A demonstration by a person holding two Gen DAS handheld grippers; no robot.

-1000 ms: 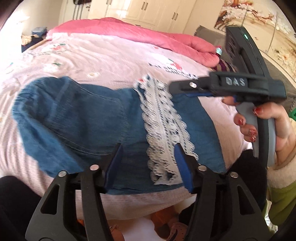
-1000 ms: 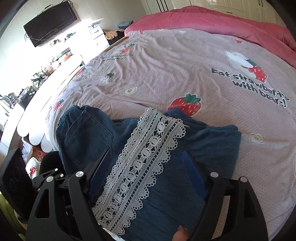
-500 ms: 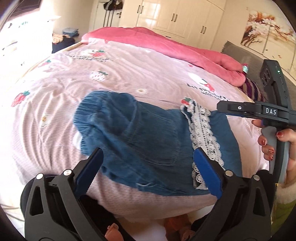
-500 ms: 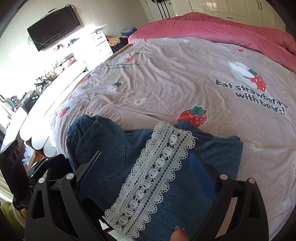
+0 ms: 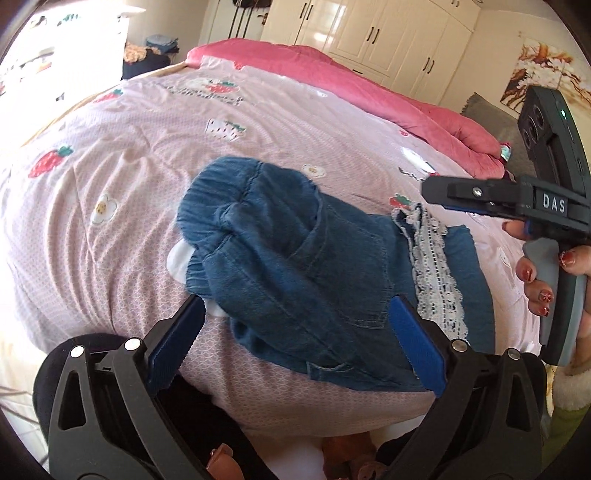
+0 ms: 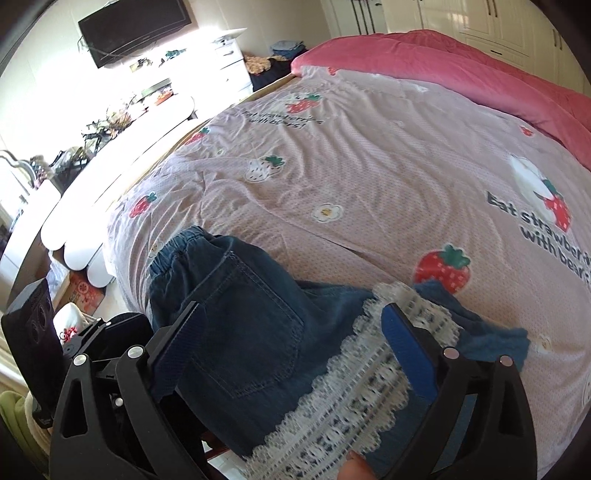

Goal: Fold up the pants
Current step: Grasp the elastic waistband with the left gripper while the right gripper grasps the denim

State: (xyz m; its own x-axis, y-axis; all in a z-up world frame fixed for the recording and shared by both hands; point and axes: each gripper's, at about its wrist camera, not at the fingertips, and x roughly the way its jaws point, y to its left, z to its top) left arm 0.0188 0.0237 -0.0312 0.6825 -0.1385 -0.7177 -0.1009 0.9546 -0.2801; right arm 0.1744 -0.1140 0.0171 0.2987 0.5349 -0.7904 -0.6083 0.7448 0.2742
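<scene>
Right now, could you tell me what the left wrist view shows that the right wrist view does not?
Only the left wrist view shows the right gripper from outside with the hand on its handle, the wall painting and the open left gripper. Only the right wrist view shows the wall television, the cluttered white counter and the right gripper's open jaws close up. Both show the folded denim pants with lace trim on the strawberry bedsheet.

both tongs, left (image 5: pixel 295 328) and right (image 6: pixel 291 343), just spread wide, gripping nothing.
</scene>
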